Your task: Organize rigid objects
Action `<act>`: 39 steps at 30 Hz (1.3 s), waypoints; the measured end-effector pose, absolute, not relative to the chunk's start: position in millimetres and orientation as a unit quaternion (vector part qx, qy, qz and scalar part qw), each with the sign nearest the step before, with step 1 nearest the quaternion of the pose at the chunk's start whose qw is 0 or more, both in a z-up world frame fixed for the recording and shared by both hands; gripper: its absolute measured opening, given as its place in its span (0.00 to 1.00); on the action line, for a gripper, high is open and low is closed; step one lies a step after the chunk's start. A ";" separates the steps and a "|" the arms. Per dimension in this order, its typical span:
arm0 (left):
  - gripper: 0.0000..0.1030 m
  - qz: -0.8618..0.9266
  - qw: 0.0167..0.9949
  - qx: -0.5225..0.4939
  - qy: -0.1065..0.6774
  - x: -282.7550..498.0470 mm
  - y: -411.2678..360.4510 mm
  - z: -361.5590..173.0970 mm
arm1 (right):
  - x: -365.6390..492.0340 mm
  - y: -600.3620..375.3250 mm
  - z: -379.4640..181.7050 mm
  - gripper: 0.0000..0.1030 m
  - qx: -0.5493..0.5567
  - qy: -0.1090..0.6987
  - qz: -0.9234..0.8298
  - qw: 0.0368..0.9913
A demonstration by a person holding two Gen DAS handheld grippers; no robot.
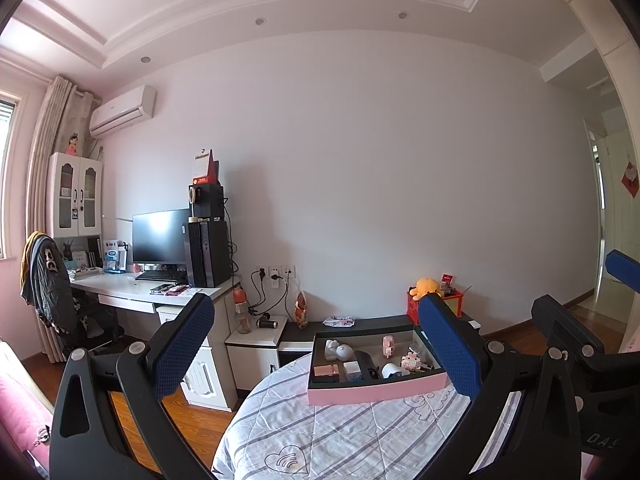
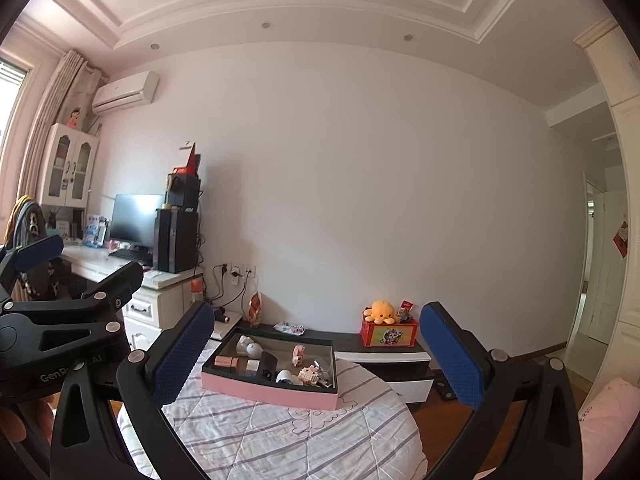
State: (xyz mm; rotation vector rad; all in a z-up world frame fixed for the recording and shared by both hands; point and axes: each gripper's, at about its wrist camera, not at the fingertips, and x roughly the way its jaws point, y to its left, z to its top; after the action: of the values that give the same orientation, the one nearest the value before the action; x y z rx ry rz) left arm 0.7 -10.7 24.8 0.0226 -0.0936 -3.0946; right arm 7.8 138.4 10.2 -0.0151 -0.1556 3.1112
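Both grippers share one build: the left gripper and right gripper have glossy black plastic frames with triangular cut-outs, silver round screws at the pivots, and blue dimpled pads. White lettering marks the black housings.

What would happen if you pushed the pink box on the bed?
The pink box looks stiff, with straight flat walls, so it would probably slide rather than bend. It sits on a soft quilt, which may drag and wrinkle. The small toys inside lie loose, so they would likely rattle or topple.
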 end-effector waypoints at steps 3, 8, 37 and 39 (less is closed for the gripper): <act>1.00 -0.999 0.024 0.007 -0.030 0.8 -10.5 25.0 | 7.0 138.4 8.8 1.00 -0.004 -0.039 0.999 0.018; 1.00 -0.999 0.030 0.009 -0.031 -2.7 -12.5 23.9 | 4.1 137.1 5.0 1.00 -0.003 -0.024 0.999 0.028; 1.00 -0.998 0.045 0.006 -0.039 -5.4 -20.0 18.0 | -6.2 132.1 -0.1 1.00 -0.020 -0.024 0.999 0.025; 1.00 -0.998 0.044 0.006 -0.038 -5.5 -20.2 18.4 | -6.0 132.1 0.1 1.00 -0.020 -0.024 0.999 0.024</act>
State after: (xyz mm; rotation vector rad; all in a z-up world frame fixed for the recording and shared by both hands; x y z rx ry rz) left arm -5.5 -20.2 18.4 0.0194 -0.1176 -3.0515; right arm -6.0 132.1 0.1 -0.0630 -0.0741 3.0915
